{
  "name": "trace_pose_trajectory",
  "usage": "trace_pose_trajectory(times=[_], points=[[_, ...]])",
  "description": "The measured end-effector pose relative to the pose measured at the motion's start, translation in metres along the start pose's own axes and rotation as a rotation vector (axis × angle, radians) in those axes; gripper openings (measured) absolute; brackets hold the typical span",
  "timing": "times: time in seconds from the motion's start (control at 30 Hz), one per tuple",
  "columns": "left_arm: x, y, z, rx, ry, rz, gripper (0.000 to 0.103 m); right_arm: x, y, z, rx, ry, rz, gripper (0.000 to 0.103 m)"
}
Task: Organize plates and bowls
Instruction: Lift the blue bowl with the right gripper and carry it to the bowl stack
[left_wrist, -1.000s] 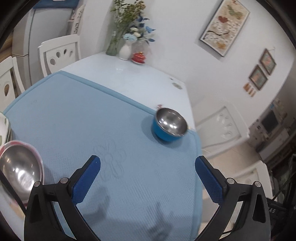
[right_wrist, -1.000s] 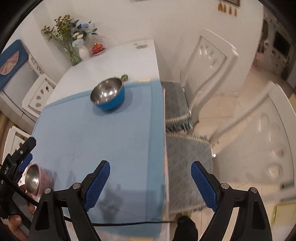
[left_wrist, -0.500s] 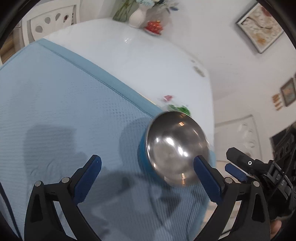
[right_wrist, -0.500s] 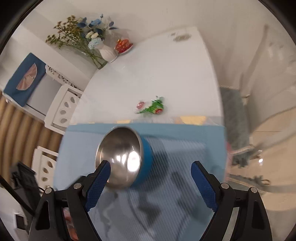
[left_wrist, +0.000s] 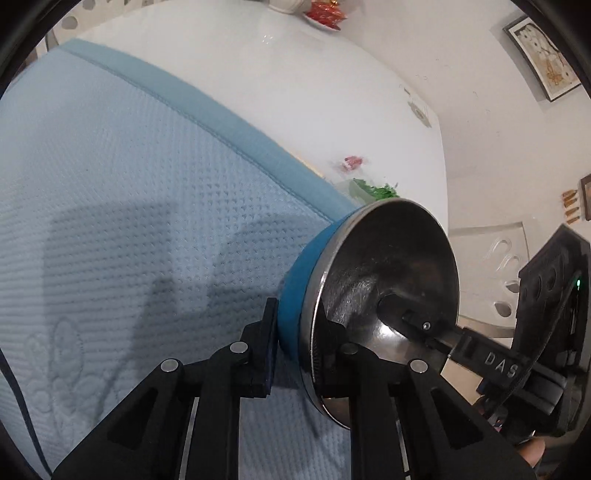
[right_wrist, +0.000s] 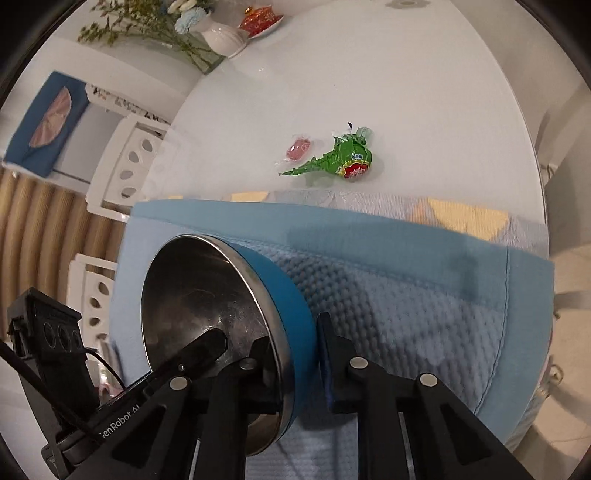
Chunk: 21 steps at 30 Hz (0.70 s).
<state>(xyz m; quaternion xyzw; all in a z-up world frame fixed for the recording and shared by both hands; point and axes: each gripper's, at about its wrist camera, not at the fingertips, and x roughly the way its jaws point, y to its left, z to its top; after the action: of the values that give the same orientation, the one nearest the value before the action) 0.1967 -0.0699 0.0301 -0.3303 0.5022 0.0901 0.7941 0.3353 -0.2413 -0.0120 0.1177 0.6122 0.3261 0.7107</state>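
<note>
A blue bowl with a steel inside sits on the light blue mat, near its far right corner. My left gripper is shut on the bowl's near wall, one finger outside, one inside. My right gripper is shut on the opposite wall of the same bowl, one finger inside and one on the blue outside. Each gripper's inner finger shows in the other's view, inside the bowl.
A green candy wrapper and a pink sweet lie on the white table just past the mat's edge. A white vase of flowers and a red dish stand at the far end. White chairs stand at the left.
Both grippers moved in from the near side of the mat to the bowl and shut on its opposite walls. They were wide open before.
</note>
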Motion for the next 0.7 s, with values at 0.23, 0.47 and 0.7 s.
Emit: trace_pose_trajectory(times=[0.23,0.47,0.7], points=[[-0.042,0.004,-0.035,0.035,-0.043,0.009,0.013,-0.026,0.025,-0.032,-0.105,-0.036,-0.005,0.015],[-0.092,0.015,-0.07,0.058,-0.073,0.006,0.013,-0.053,0.052,-0.074,-0.175,-0.052,-0.005,0.015],[-0.142,-0.009,-0.131,0.175,-0.128,-0.023,0.014,-0.116,0.064,-0.174,-0.127,-0.16,-0.04,0.015]])
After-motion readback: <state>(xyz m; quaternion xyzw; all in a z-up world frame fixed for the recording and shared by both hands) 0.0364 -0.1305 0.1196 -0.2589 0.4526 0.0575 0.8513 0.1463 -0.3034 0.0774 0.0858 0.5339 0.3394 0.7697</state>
